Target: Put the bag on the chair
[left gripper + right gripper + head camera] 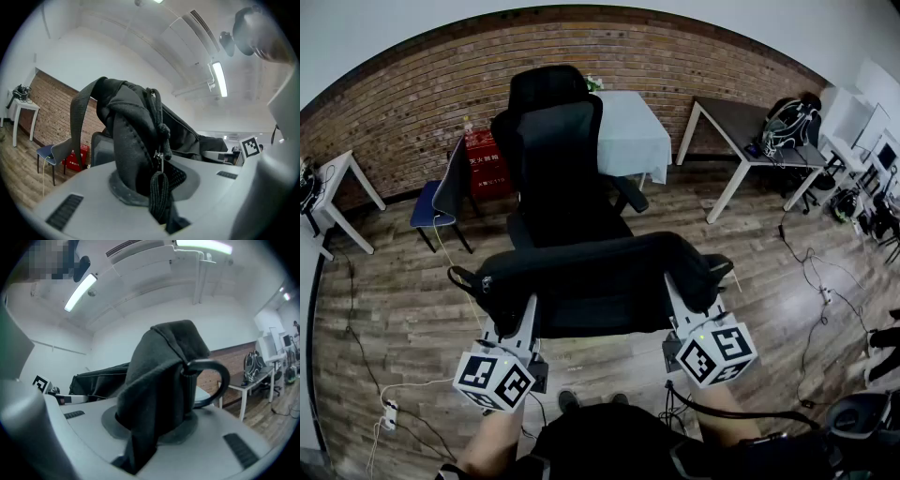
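A long black bag [595, 281] hangs level between my two grippers, in front of a black office chair [558, 155] with a tall mesh back. My left gripper [508, 323] is shut on the bag's left end, where black fabric [136, 150] with a zipper pull and a strap bunches between the jaws. My right gripper [686, 314] is shut on the bag's right end; dark folded cloth [159, 380] and a curved black loop fill its jaws. The bag hides most of the chair's seat in the head view.
A brick wall runs along the back. A small blue chair [441, 202] and a red box [485, 161] stand at the left, a cloth-covered table [633, 136] behind the office chair, a desk with a backpack [792, 122] at the right. Cables [820, 281] lie on the wooden floor.
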Demonstrator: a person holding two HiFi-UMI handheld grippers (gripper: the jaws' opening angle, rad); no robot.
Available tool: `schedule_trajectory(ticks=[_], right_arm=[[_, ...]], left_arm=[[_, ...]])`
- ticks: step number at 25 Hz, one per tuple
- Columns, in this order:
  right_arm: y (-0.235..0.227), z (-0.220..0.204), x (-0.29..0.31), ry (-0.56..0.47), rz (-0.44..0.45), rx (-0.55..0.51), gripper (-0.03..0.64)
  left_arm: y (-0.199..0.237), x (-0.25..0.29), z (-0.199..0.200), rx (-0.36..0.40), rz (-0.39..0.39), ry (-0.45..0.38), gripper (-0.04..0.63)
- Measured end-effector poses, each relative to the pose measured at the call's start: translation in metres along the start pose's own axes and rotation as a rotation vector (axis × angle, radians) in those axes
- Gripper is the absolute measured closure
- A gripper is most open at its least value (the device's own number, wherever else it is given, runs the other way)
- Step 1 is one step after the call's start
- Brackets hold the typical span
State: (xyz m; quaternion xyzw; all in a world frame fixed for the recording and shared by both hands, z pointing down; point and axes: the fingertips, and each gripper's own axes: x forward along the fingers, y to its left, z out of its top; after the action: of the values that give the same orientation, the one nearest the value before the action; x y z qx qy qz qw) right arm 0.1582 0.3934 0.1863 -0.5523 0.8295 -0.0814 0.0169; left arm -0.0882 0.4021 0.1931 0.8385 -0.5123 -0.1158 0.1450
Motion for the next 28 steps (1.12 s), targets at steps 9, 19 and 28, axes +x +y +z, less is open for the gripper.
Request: schedule_trajectory(ticks=[9, 19, 28], right_arm=[[-0.006, 0.0, -0.002, 0.001, -0.014, 0.003, 0.529], [-0.008, 0.001, -0.003, -0.002, -0.026, 0.015, 0.529], [0.0, -0.009, 0.007, -0.022, -0.043, 0.041, 0.526]], left_arm=[[-0.005, 0.005, -0.002, 0.013, 0.001, -0.001, 0.535], [-0.006, 0.009, 0.001, 0.014, -0.014, 0.001, 0.535], [0.013, 0.012, 0.0, 0.017, -0.06, -0.001, 0.535]])
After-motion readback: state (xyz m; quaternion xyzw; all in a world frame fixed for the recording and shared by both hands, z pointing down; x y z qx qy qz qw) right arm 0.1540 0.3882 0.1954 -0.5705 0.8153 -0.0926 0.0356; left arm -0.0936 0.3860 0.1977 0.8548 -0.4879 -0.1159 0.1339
